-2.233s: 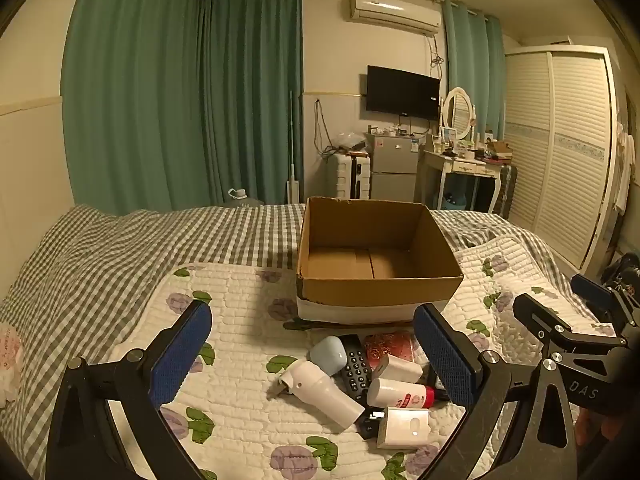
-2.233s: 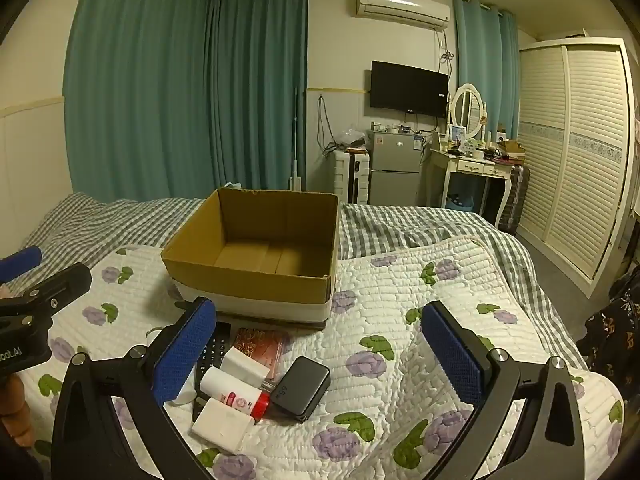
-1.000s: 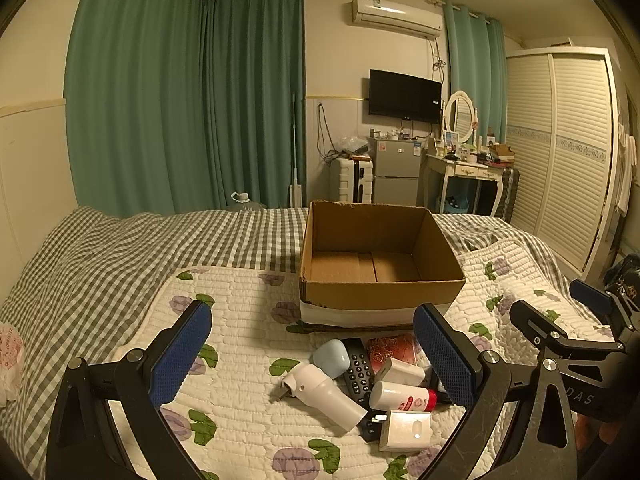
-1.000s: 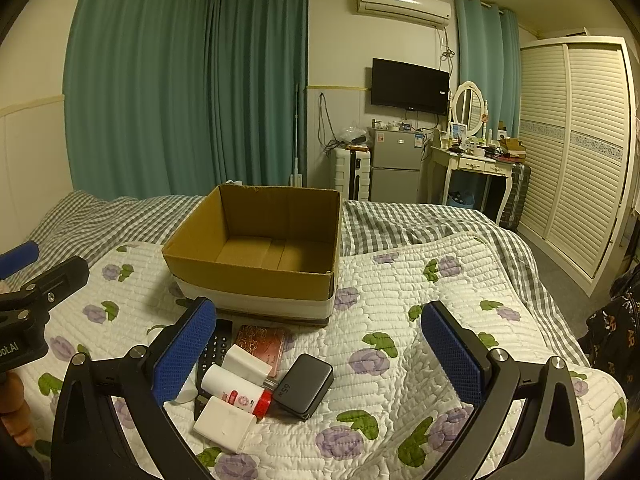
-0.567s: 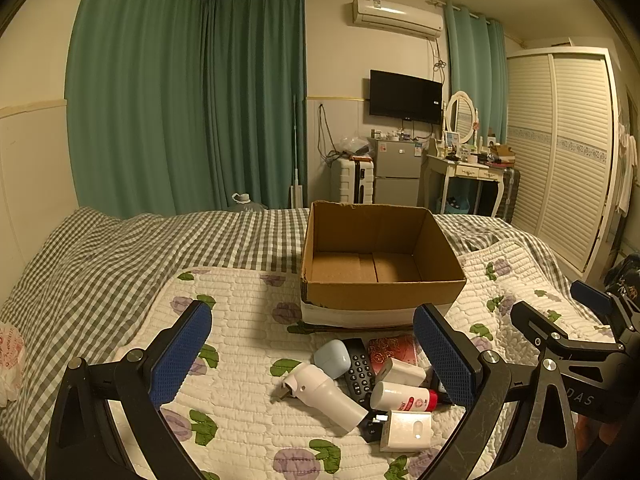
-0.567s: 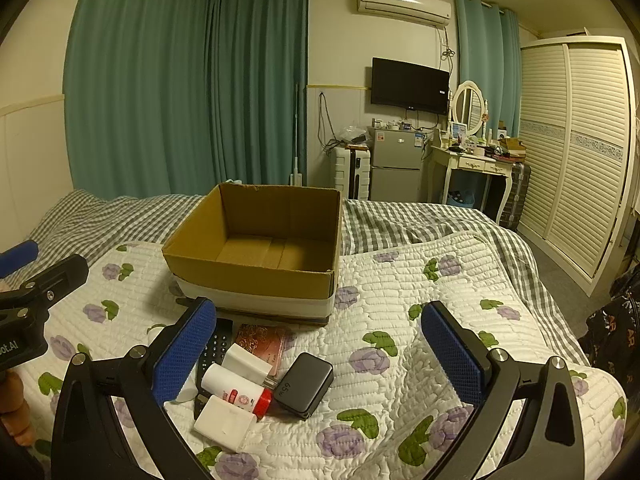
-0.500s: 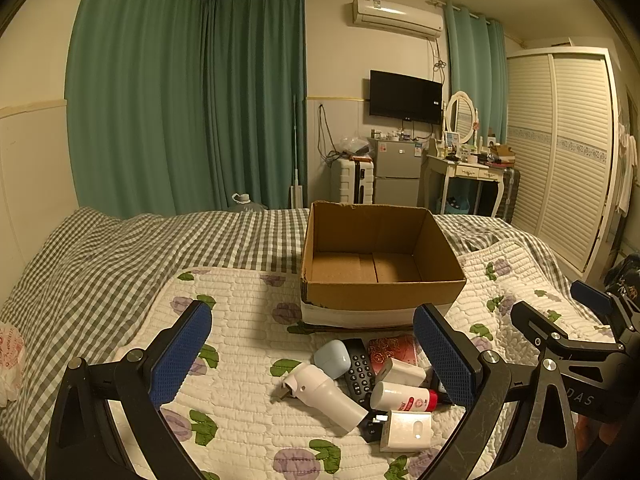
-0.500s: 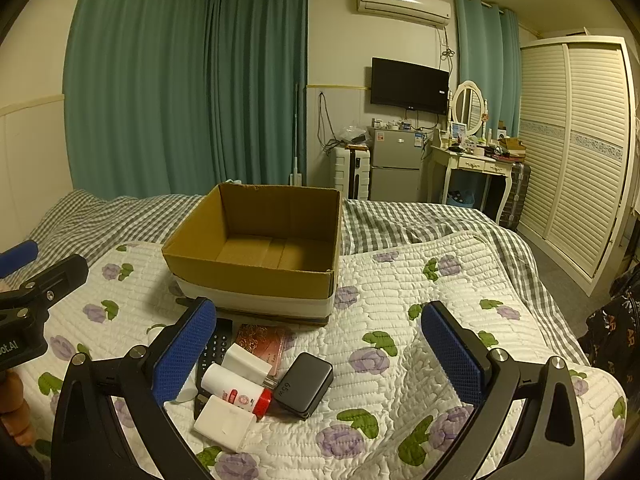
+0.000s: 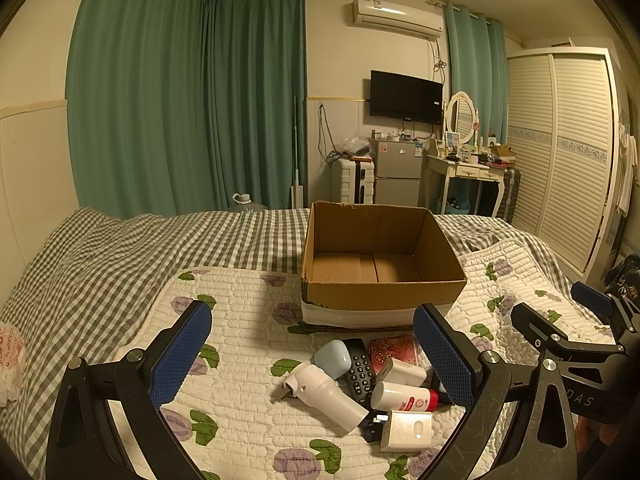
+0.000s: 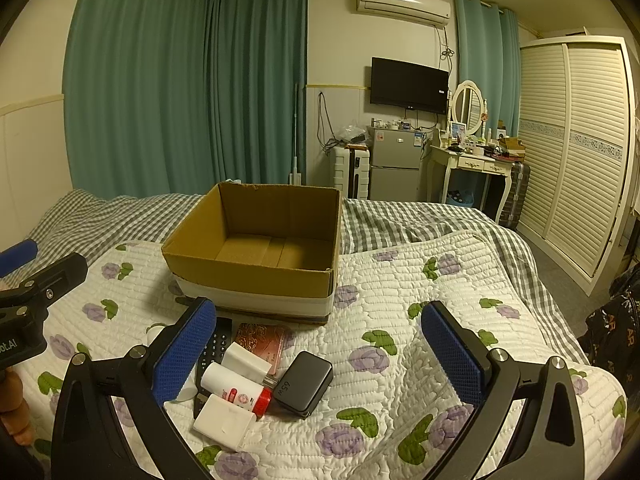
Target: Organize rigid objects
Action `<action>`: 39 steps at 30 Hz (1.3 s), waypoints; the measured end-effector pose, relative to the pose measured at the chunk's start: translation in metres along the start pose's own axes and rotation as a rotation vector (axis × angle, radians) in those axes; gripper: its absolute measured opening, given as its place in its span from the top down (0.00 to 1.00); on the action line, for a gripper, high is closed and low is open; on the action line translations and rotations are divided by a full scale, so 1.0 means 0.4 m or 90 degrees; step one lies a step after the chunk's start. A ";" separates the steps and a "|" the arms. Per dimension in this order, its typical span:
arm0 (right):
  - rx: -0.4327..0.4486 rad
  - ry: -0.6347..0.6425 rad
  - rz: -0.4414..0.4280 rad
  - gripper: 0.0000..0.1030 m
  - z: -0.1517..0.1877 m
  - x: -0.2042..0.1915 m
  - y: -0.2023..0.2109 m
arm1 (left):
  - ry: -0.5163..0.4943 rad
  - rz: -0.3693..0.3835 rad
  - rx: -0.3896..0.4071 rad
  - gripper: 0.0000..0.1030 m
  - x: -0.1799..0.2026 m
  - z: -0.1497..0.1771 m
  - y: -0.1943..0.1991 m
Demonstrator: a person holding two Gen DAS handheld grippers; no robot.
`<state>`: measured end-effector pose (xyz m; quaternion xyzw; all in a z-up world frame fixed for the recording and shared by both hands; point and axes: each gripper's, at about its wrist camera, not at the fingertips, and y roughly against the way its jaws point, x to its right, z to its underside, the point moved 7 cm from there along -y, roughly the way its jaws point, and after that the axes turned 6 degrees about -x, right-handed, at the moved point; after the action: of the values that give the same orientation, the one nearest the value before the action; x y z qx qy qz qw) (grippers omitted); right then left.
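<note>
bed quilt (image 9: 240, 432) w/ item pile (image 9: 372, 384) by empty box (image 9: 380, 300), both tools wide apart.

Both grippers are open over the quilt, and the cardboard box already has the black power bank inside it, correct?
Not quite. The cardboard box holds nothing; its bare floor shows in both wrist views. The black power bank lies on the quilt in front of the box, clearest in the right wrist view. The left gripper and right gripper are indeed open.
</note>
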<state>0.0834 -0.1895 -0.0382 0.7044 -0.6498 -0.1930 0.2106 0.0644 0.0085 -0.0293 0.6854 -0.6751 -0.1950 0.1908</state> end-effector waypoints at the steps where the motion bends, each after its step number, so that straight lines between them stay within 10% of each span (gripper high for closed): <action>1: 0.000 0.000 0.000 0.00 0.000 0.000 0.000 | 0.000 0.000 0.000 0.00 -0.001 0.000 0.000; 23: -0.018 0.024 0.002 0.00 -0.004 0.002 -0.012 | 0.004 0.000 0.003 0.00 -0.007 -0.006 0.000; 39: -0.150 0.050 0.014 0.00 0.100 0.043 -0.207 | 0.015 -0.084 -0.219 0.03 0.000 0.199 -0.293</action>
<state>0.1319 -0.2029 -0.1170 0.6747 -0.6215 -0.2376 0.3195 0.1222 0.0104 -0.1585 0.6879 -0.5829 -0.3117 0.2999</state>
